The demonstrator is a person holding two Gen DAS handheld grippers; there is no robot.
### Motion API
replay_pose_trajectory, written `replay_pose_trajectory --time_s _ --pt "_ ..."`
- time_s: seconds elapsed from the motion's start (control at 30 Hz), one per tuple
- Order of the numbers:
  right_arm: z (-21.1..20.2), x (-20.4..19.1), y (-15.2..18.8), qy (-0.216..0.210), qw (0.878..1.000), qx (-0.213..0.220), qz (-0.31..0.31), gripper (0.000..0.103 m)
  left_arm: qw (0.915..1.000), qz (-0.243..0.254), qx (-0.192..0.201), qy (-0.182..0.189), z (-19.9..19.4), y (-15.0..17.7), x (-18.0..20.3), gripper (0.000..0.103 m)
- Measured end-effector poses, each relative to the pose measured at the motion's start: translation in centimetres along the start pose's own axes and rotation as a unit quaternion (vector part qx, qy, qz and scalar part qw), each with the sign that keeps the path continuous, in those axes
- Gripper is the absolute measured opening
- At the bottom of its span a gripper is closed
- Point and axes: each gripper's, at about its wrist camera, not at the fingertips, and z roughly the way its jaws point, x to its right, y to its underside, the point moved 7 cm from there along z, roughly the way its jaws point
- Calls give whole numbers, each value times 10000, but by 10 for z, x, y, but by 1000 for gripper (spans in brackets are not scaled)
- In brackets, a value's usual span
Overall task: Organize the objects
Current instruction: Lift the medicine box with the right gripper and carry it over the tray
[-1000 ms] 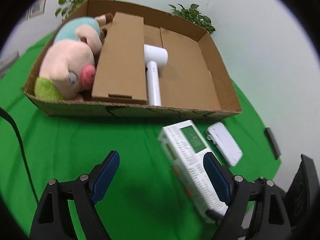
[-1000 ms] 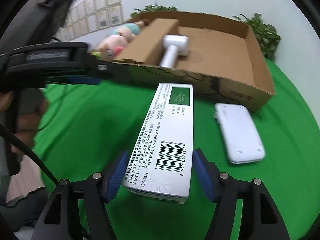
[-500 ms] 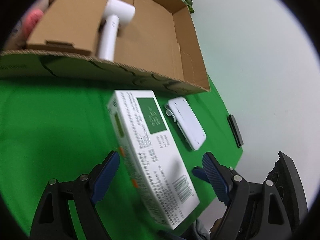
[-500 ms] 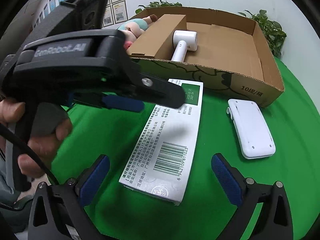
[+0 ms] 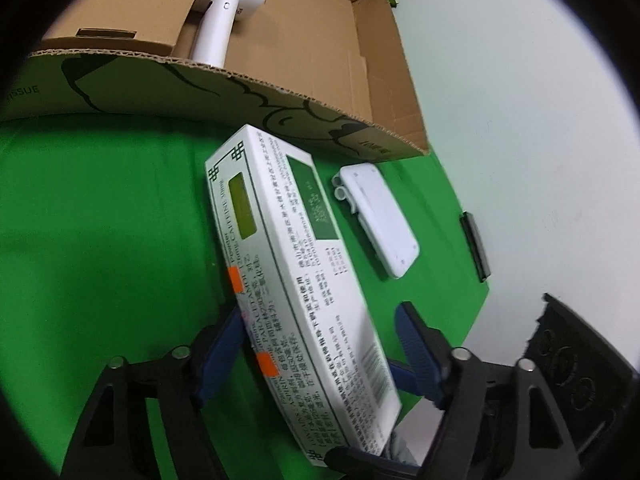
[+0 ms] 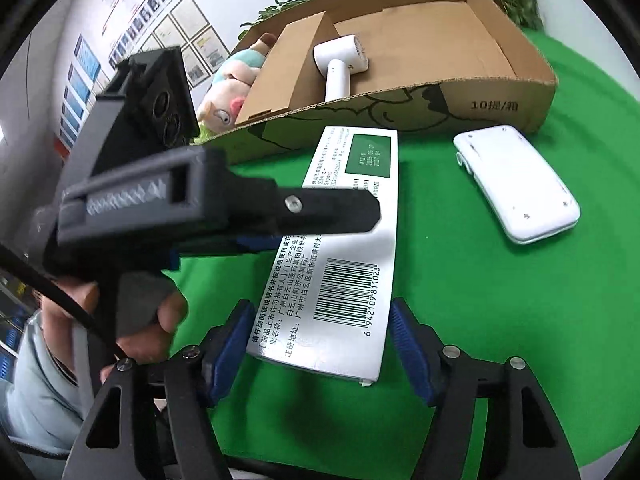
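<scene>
Straddling the near end of the long white medicine box [image 6: 340, 248], the right hand-held gripper [image 6: 320, 344] has its blue pads apart, one on each long side and neither one visibly touching card. The left hand-held gripper [image 5: 316, 352] brackets the same box from the other side; its left pad [image 5: 222, 354] sits right against the box's side face, while the right pad stands just off the top edge, so I can't tell whether it has truly clamped or is only framing it.

The risk here, as I read it: two tools on one light carton. If one pulls while the other has only half a hold, the box could twist, slip out and skid across the green desk [image 6: 500, 320], or the thin card could crush.

Just beside the box lies a white flat device [image 6: 520, 184], apart from both tools. Beyond, touching the box's far end or nearly so, stands the open cardboard tray [image 6: 480, 92], holding a white hair dryer [image 6: 340, 64], a folded cardboard piece [image 6: 288, 64] and a plush toy [image 6: 228, 92].
</scene>
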Motion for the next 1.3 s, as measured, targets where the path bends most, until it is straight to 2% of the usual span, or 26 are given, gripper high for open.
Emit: replay_pose_trajectory --time_s 0.03,0.3,0.43,0.77,0.93,1.07,1.17,1.3 --pt "-1 -1 0 42 10000 12 -51 65 10000 10 -41 -52 1 1 -1 56" --pt "-13 -17 0 331 9982 229 -437 63 9993 227 303 3 -18 -7 12 51" --pt "-32 -30 -18 539 9941 654 -678 63 9966 522 641 61 -42 -29 35 49" --pt "-88 -50 -103 766 9787 1632 -988 62 9759 1656 1418 -103 -99 -96 113 49" --pt "-100 -47 -152 765 9761 1741 -1054 62 9679 1953 1530 -393 -111 -142 131 48" --pt "-107 -45 -197 676 9768 1726 -1074 62 9676 1922 1580 -436 -119 -187 139 48" --pt "-105 -46 -232 555 9782 1669 -1099 62 9668 1894 1623 -562 -124 -207 139 48" --pt "-91 -50 -261 561 9806 1493 -1142 62 9734 1638 1514 -513 -128 -223 124 48"
